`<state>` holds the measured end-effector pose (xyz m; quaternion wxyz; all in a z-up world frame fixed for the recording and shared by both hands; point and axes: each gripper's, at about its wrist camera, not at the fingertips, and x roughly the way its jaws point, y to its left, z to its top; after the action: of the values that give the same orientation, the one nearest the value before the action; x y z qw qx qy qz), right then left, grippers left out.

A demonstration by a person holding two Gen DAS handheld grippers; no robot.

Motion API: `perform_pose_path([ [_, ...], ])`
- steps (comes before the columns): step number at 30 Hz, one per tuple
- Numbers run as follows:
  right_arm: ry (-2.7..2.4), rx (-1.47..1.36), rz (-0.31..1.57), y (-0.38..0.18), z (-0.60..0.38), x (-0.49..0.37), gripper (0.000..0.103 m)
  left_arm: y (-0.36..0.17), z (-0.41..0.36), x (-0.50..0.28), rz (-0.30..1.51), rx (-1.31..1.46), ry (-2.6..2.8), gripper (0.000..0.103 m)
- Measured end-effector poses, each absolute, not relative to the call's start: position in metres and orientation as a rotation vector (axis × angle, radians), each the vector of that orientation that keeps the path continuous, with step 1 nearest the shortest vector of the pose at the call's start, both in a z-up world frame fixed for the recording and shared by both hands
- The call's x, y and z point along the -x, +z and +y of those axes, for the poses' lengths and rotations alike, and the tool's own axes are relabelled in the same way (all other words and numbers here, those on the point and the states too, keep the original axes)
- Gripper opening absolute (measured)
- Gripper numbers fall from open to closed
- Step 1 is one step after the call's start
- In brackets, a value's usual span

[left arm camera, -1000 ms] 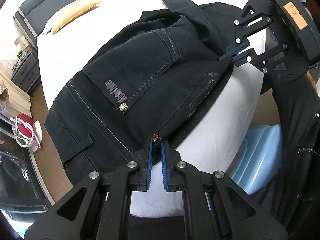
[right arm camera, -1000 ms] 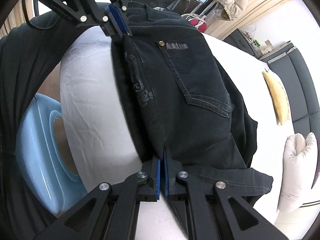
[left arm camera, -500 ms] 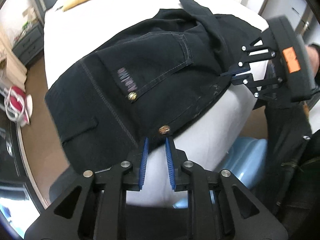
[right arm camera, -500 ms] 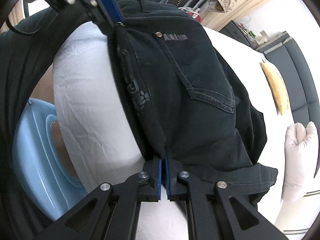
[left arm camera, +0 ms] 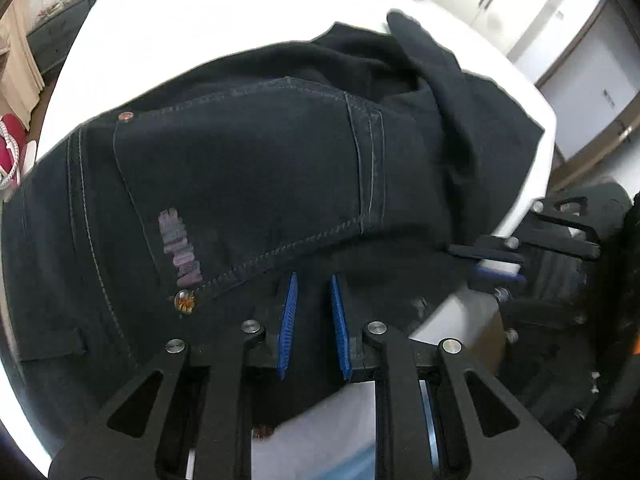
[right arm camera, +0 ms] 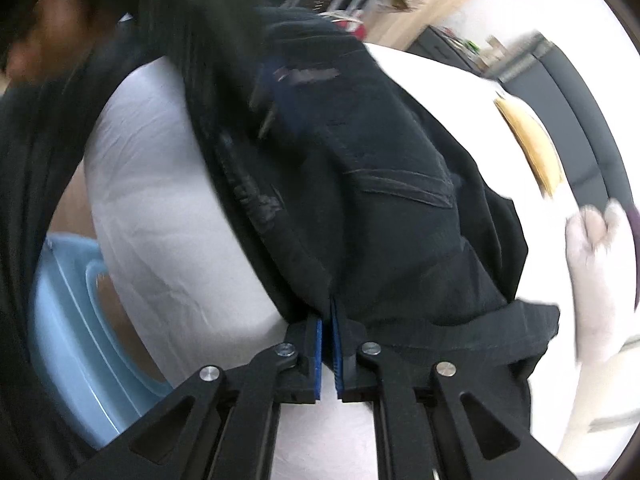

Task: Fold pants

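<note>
The pants (left arm camera: 248, 184) lay folded across the bed (left arm camera: 224, 28), waistband toward nine o'clock. The left hand-held gripper (left arm camera: 314, 320) hovered unclenched, gripping nothing. The right hand-held gripper (right arm camera: 327, 344) was opening, fabric edge between its pads. Judging by this, releasing and smoothing came next.

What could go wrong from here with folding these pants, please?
The pants overhang the bed edge, and the left gripper is open, gripping nothing. The right gripper is opening its jaws on the fabric edge, so the pants might slide toward the blue tub. The bunched leg may crease the fold.
</note>
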<state>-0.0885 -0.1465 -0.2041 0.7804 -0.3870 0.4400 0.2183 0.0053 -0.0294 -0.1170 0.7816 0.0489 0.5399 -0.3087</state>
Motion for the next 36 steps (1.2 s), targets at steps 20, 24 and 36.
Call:
perform_pose_path([
  [20,0.077,-0.949,0.782,-0.162,-0.513,-0.089,0.058,-0.135,-0.020,-0.017,1.219,-0.002,-0.634,0.017],
  [24,-0.009,-1.105,0.803,-0.193,-0.547,-0.120,0.058,-0.136,-0.005,-0.008,1.223,-0.003,-0.631,0.017],
  [36,-0.038,-1.119,0.833,-0.215,-0.548,-0.153,0.006,-0.138,-0.013,-0.010,1.226,-0.032,-0.626,0.017],
])
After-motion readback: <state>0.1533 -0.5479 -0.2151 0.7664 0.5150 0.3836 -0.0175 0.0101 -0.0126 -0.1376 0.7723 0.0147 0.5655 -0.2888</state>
